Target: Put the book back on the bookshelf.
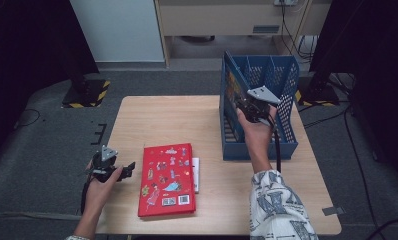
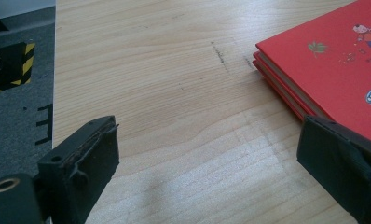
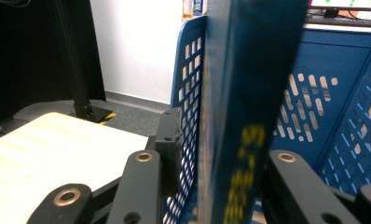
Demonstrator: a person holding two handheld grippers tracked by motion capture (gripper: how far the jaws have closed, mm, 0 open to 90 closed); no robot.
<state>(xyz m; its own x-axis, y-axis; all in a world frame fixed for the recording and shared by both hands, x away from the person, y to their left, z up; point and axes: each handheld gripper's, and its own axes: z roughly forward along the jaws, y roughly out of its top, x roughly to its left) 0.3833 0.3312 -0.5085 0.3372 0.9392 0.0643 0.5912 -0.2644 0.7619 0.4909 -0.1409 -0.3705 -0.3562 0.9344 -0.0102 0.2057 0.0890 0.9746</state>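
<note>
We log the right claw (image 1: 251,107) at the open front of the blue rack (image 1: 287,100), which stands at the desk's (image 1: 157,120) far right corner. A dark blue book (image 3: 249,116) stands upright on edge between its jaws, in the rack's left compartment, close to the left perforated wall. In the right gripper view the left jaw stands off the book with a visible gap; on the right side we cannot tell contact. We read this claw as slightly spread, the book between the jaws but not pinched.

The left claw (image 1: 118,171) rests near the desk's near left edge, jaws spread wide over bare wood, nothing between them. The red book (image 1: 166,180) lies flat just beside it, toward the desk's near edge, on top of others in a stack. In the left gripper view its corner (image 2: 333,70) sits just past the right jaw, apart from it.
</note>
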